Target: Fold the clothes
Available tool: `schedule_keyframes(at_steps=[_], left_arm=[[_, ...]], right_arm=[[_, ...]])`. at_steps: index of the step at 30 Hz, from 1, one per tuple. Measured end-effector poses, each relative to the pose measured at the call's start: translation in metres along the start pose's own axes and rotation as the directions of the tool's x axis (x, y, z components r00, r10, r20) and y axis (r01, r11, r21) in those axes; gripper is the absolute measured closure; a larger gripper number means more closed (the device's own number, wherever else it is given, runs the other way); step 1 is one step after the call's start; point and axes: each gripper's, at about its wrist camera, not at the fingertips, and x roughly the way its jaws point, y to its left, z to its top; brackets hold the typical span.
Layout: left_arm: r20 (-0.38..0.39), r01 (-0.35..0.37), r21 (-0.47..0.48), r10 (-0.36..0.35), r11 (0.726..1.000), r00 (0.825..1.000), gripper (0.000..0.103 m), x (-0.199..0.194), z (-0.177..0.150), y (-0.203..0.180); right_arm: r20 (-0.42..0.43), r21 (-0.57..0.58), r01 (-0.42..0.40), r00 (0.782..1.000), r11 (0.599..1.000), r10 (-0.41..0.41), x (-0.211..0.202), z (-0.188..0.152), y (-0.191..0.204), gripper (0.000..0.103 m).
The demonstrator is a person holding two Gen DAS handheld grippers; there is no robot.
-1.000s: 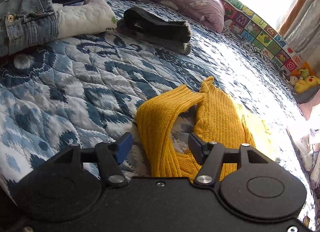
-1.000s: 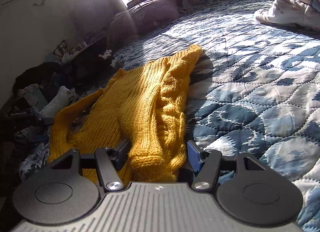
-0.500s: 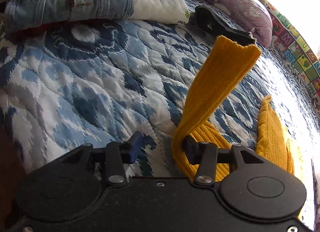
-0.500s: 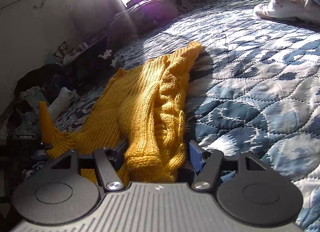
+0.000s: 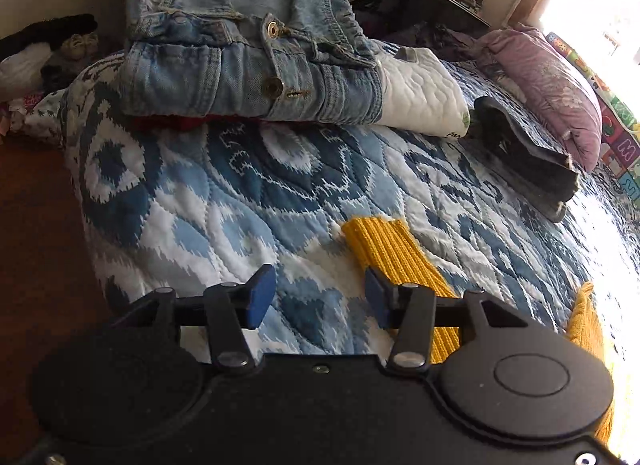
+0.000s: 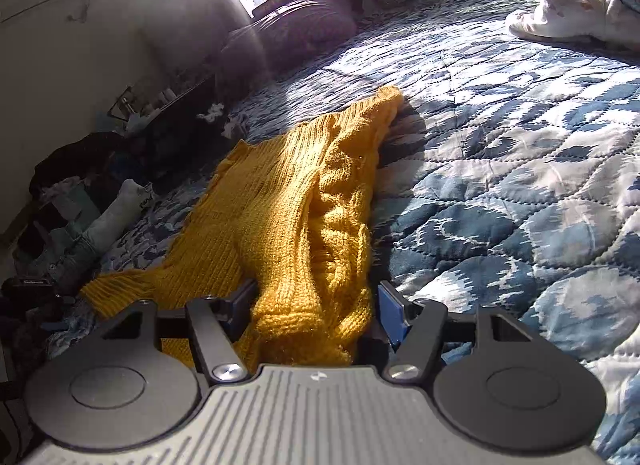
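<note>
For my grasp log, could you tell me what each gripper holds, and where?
Left gripper: nothing, jaws open. Right gripper: jaws open around the yellow knit sweater's bunched edge.

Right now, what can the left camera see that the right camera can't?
Only the left camera shows the folded jean jacket on top of a pile, the white quilted cloth beside it, the dark folded clothes, and the open left claw with nothing in it.

Only the right camera shows the white bundle far across the bed, and the open right claw around the sweater's bunched end.

Both show the yellow sweater, the blue quilt and the purple pillow.
</note>
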Motion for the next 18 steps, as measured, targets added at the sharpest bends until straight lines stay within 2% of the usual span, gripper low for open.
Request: schedule_keyframes(at_steps=[2, 5, 7, 8, 11, 12, 13, 15, 18], left_arm=[[-0.019, 0.086, -0.002, -0.086, 0.996, 0.996, 0.054, -0.007, -0.007, -0.011], [-0.124, 0.25, -0.008, -0.249, 0.968, 0.96, 0.047, -0.002, -0.022, -0.042], [-0.155, 0.3, 0.033, -0.292, 0.953, 0.944, 0.034, -0.002, -0.036, -0.068], [-0.157, 0.332, 0.083, -0.316, 0.94, 0.936, 0.032, -0.002, -0.048, -0.087], [-0.167, 0.372, 0.244, -0.339, 0.895, 0.926, 0.029, -0.005, -0.077, -0.128], [-0.159, 0.364, 0.315, -0.329, 0.877, 0.931, 0.028, -0.006, -0.092, -0.14], [-0.166, 0.37, 0.374, -0.331, 0.851, 0.929, 0.028, -0.007, -0.104, -0.149], [-0.178, 0.393, 0.491, -0.352, 0.778, 0.919, 0.027, -0.01, -0.13, -0.159], [-0.146, 0.34, 0.661, -0.329, 0.669, 0.933, 0.026, -0.009, -0.161, -0.165]], right_arm=[[0.005, -0.005, -0.004, 1.0, 1.0, 0.004, -0.002, 0.002, 0.001, 0.039], [0.024, -0.018, -0.004, 1.0, 1.0, 0.005, -0.008, 0.006, 0.005, 0.039], [0.045, -0.018, -0.012, 0.999, 1.0, 0.013, -0.014, 0.01, 0.008, 0.039], [0.059, -0.011, -0.021, 0.998, 1.0, 0.021, -0.018, 0.012, 0.009, 0.039], [0.093, -0.002, -0.05, 0.994, 0.999, 0.05, -0.027, 0.021, 0.015, 0.045], [0.1, -0.007, -0.06, 0.993, 0.998, 0.061, -0.027, 0.025, 0.018, 0.046], [0.094, -0.046, -0.037, 0.995, 0.998, 0.041, -0.024, 0.03, 0.024, 0.047], [0.072, -0.116, 0.007, 0.997, 0.993, 0.002, -0.013, 0.039, 0.035, 0.049], [0.024, -0.186, 0.055, 0.998, 0.981, -0.051, 0.009, 0.054, 0.047, 0.051]])
